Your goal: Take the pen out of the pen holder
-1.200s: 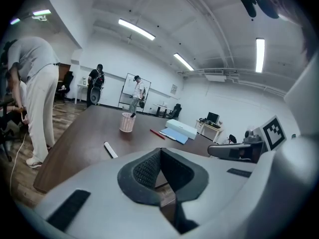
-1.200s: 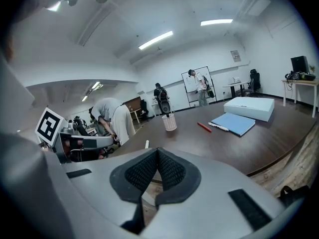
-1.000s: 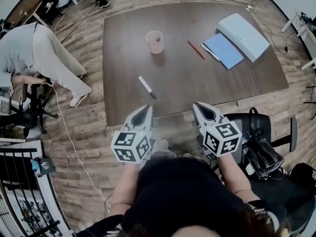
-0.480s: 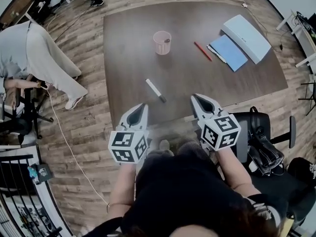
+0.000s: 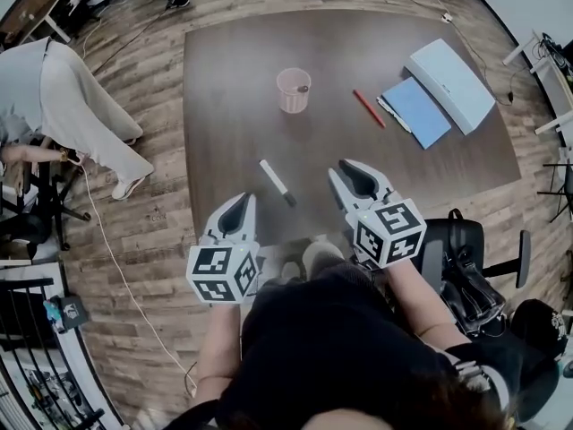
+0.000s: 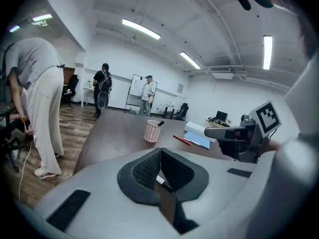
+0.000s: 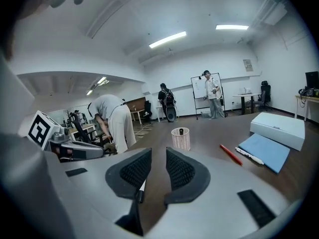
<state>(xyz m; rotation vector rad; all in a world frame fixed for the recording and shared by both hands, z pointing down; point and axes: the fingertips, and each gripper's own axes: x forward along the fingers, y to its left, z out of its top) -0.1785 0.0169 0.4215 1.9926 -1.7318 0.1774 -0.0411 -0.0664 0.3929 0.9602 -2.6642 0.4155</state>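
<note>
Pink mesh marks the pen holder, standing far up the brown table with a dark pen poking from its rim. My right gripper hangs over the near edge, well apart from it. Its jaws have just been opening and stand apart with nothing between them. My left gripper has its jaws together, empty. I judge the holder light: if I clip its rim or pull the pen at a slant, it may tip or drag along. A white marker lies between me and the holder, and a red pen lies to its right. Grabbing either would be the wrong pick.
</note>
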